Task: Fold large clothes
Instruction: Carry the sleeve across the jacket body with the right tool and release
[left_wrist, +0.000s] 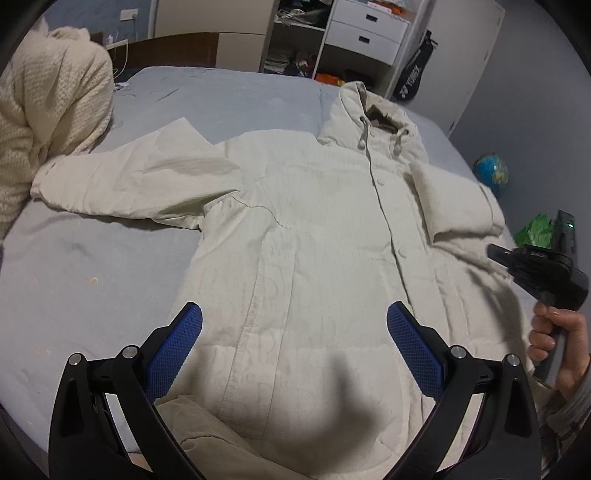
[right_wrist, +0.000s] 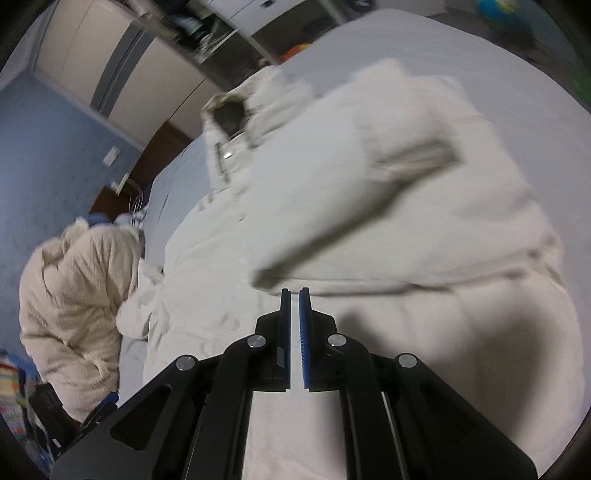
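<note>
A large cream hooded coat (left_wrist: 314, 229) lies front up on the grey bed (left_wrist: 92, 280). Its left sleeve (left_wrist: 122, 184) is spread out toward a knitted garment; its right sleeve (left_wrist: 454, 199) is folded over the chest. My left gripper (left_wrist: 294, 328) is open above the coat's lower front, holding nothing. My right gripper (right_wrist: 294, 291) is shut with only a thin gap and nothing between the pads, hovering just short of the folded sleeve's cuff (right_wrist: 273, 277). The coat (right_wrist: 369, 221) is motion-blurred in the right wrist view. The right tool (left_wrist: 535, 273) also shows in the left wrist view, in a hand.
A cream knitted garment (left_wrist: 48, 122) is piled at the bed's left edge, also in the right wrist view (right_wrist: 77, 306). Shelves and white drawers (left_wrist: 365, 33) stand behind the bed. A globe (left_wrist: 491, 173) and a green bag (left_wrist: 535, 232) lie on the floor at right.
</note>
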